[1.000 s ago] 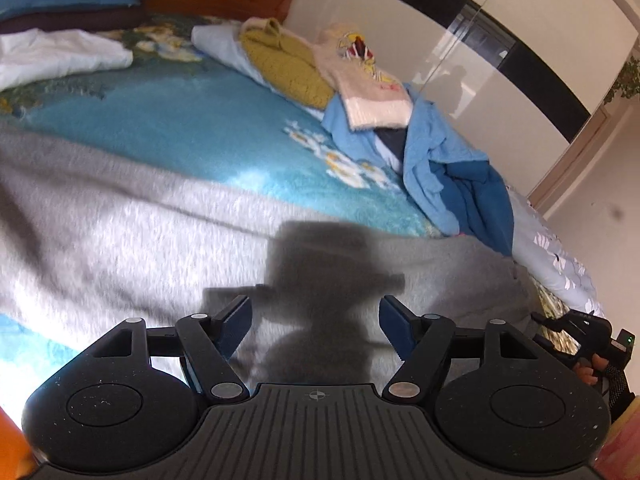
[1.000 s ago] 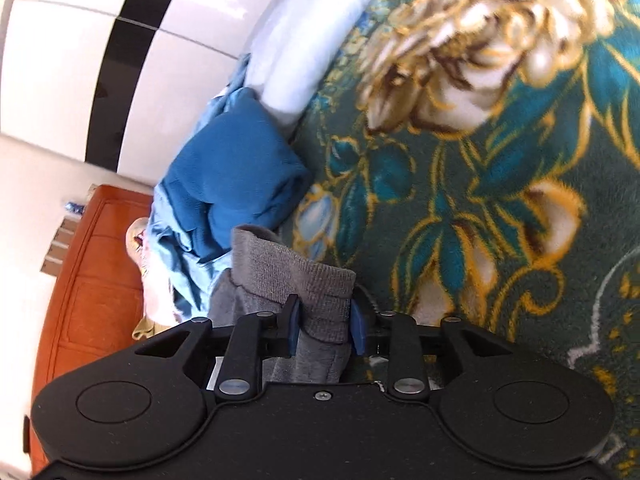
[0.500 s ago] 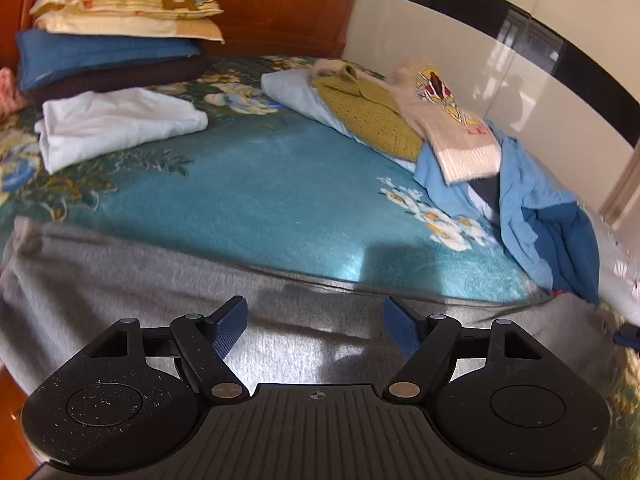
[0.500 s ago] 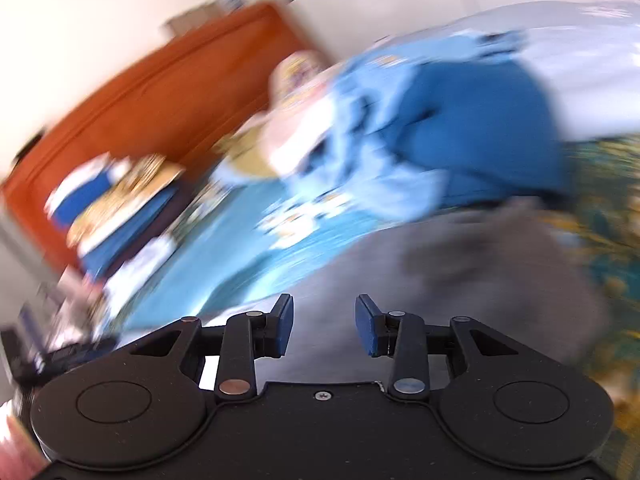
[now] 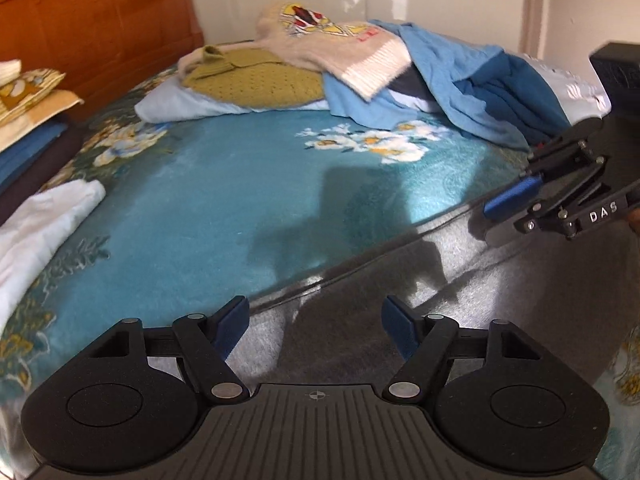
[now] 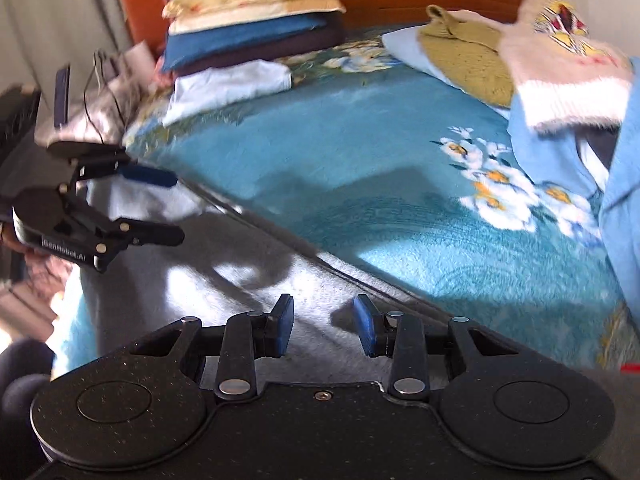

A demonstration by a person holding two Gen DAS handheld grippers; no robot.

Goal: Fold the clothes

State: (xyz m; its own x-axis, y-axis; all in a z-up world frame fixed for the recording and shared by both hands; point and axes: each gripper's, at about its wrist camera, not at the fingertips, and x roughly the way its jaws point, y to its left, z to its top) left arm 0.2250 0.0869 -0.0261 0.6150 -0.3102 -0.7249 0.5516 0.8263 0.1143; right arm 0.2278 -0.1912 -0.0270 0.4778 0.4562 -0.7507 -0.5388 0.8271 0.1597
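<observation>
A grey garment lies spread flat along the near edge of the bed; it also shows in the right wrist view. My left gripper is open and empty just above its far edge. My right gripper is open and empty above the same grey cloth. The right gripper shows at the right edge of the left wrist view, and the left gripper at the left edge of the right wrist view.
The bed has a teal floral blanket. A heap of clothes lies at the far right: a cream sweater, an olive knit, blue garments. A folded white garment and stacked pillows lie by the wooden headboard.
The right gripper let go of the grey cuff and opened, then swung up over the spread grey garment. The left gripper stayed open and turned to the right, toward the clothes heap.
</observation>
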